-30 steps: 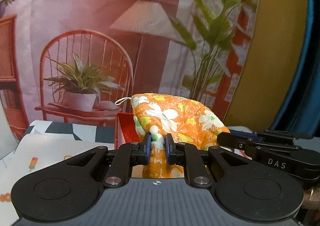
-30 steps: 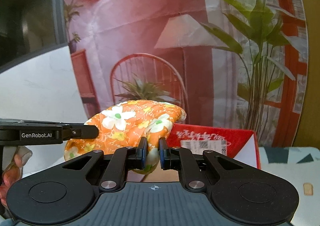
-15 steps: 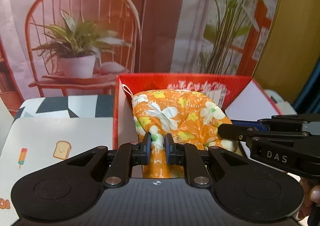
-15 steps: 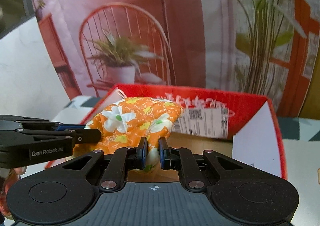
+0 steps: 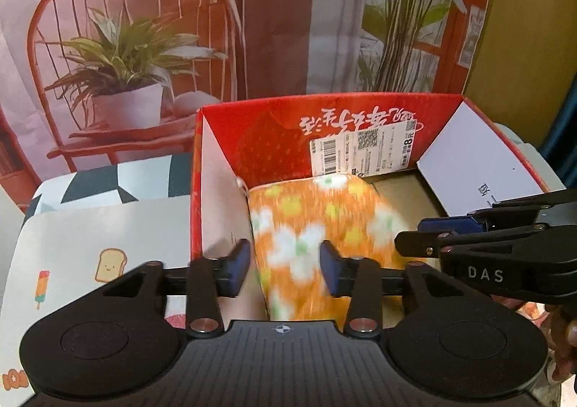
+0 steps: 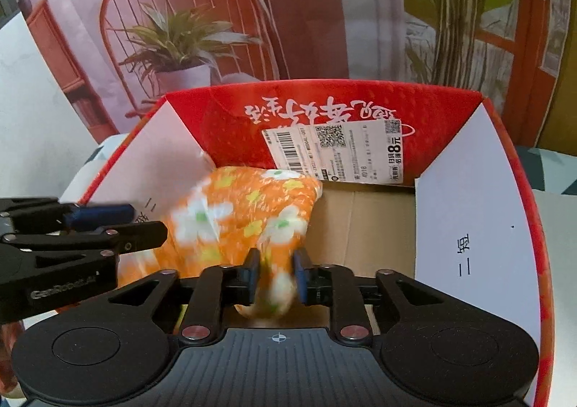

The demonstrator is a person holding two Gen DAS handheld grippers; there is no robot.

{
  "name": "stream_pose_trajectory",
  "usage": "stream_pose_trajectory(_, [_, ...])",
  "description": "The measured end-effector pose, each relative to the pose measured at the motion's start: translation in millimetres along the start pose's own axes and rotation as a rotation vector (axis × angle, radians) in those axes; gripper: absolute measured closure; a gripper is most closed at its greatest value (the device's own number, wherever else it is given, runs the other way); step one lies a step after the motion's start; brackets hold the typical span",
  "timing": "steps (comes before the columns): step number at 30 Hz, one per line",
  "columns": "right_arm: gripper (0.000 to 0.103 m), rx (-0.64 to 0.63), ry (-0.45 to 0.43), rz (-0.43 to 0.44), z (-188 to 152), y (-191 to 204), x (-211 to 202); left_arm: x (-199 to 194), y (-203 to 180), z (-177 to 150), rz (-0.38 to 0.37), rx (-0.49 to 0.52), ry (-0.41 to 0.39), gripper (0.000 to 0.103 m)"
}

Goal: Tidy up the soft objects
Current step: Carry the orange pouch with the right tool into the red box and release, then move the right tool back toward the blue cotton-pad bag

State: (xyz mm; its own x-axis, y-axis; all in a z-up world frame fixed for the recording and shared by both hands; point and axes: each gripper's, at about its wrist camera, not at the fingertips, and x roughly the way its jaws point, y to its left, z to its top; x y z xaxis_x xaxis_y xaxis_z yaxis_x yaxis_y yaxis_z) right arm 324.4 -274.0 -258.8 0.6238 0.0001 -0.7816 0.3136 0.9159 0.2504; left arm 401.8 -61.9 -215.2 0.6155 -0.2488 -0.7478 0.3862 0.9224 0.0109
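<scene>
An orange cushion with white flowers (image 5: 306,226) sits blurred inside the red cardboard box (image 5: 274,140), against its left wall. My left gripper (image 5: 285,266) hovers over the near rim. Its jaws are opening, and the cushion's near edge lies loose between the blue pads. In the right wrist view the cushion (image 6: 238,212) fills the left half of the box (image 6: 216,118). My right gripper (image 6: 277,273) is also opening, with a blurred corner of fabric still in the gap. Each gripper shows in the other's view: the right gripper (image 5: 407,241) and the left gripper (image 6: 148,223).
The box has white side flaps (image 6: 468,219) and a barcode label (image 5: 360,151) on its back wall; brown floor shows to the right of the cushion. A placemat with toast and ice-lolly pictures (image 5: 90,226) lies to the left. A printed chair-and-plant backdrop (image 5: 126,46) hangs behind.
Both grippers came down with the cushion from above the box into it. Their jaws, shut on the fabric before, now stand apart, and the cushion is blurred and sinking.
</scene>
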Motion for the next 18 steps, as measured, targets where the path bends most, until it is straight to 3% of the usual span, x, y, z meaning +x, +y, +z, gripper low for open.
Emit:
stream_pose_trajectory(2, [0.075,-0.008,-0.001,-0.011,-1,1,-1,-3,0,0,0.000,0.000,-0.007,0.048])
stream_pose_trajectory(6, [0.051,-0.016,-0.026,-0.014,-2,2,-11,-15,0,0,0.003,-0.011,-0.031,0.042])
stream_pose_trajectory(14, [0.012,-0.047,-0.129,-0.046,-10,7,-54,-57,-1,-12,0.006,-0.044,-0.123,0.008])
stream_pose_trajectory(16, [0.001,-0.042,-0.160,-0.050,-15,6,-68,-67,-1,-17,0.011,-0.063,-0.137,0.003])
stream_pose_trajectory(18, [0.000,-0.036,-0.186,-0.055,-21,5,-81,-78,-1,-23,0.012,-0.087,-0.141,0.003])
